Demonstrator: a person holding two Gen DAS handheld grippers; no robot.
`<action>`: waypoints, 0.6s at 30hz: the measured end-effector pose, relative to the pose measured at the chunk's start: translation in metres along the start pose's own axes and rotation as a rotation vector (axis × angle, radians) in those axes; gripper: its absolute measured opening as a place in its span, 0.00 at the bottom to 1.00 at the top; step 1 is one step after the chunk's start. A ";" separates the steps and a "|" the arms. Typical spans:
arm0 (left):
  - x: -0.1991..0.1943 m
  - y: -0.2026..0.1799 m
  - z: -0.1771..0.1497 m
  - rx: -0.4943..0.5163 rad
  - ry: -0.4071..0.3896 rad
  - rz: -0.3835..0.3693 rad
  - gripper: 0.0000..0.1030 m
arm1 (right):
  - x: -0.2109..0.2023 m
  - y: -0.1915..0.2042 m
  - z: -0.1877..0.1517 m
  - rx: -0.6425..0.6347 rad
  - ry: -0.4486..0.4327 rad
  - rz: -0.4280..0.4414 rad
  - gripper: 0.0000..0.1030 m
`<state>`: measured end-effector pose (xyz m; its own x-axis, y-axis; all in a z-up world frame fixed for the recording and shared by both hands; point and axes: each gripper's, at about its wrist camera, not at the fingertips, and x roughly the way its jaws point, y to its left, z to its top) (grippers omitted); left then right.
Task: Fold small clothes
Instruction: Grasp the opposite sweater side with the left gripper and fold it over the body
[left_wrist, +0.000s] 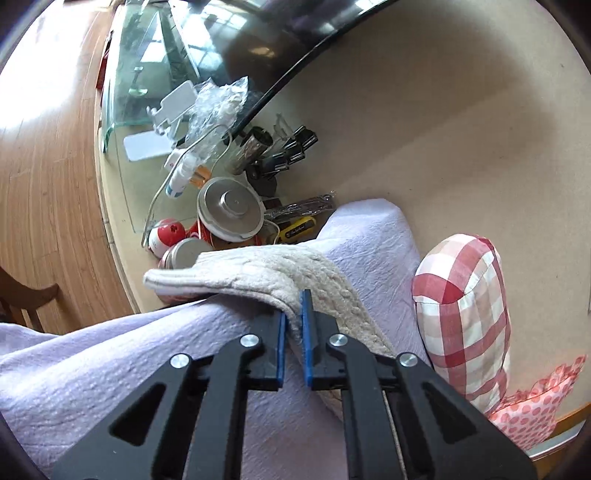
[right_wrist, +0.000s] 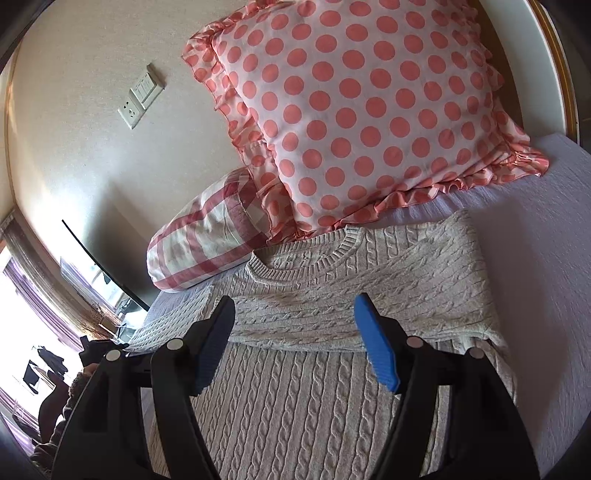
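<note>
A cream cable-knit sweater lies flat on the lilac bed cover, neck toward the pillows. One sleeve is folded across its chest. My right gripper is open and empty, hovering just above the sweater's middle. In the left wrist view, my left gripper is shut on the other sleeve of the sweater, holding it at the bed's corner with the cuff end hanging out past the edge of the cover.
A pink polka-dot pillow and a red-checked bolster lie by the wall beyond the sweater. Beside the bed stands a low table crowded with a kettle lid, bottles, cables and a TV.
</note>
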<state>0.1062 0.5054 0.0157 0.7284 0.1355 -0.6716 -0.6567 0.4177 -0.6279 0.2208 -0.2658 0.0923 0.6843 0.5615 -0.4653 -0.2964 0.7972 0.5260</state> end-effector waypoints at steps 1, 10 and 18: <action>-0.007 -0.019 -0.001 0.066 -0.028 0.007 0.06 | -0.004 0.000 0.001 -0.006 -0.011 0.003 0.68; -0.058 -0.306 -0.176 0.843 -0.013 -0.393 0.06 | -0.025 -0.023 0.008 0.044 -0.086 -0.020 0.70; -0.019 -0.366 -0.424 1.313 0.300 -0.498 0.15 | -0.008 -0.058 0.011 0.147 -0.006 -0.057 0.70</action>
<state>0.2496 -0.0311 0.0912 0.6483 -0.3907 -0.6535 0.4224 0.8987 -0.1182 0.2391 -0.3188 0.0735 0.7016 0.5141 -0.4935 -0.1565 0.7867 0.5971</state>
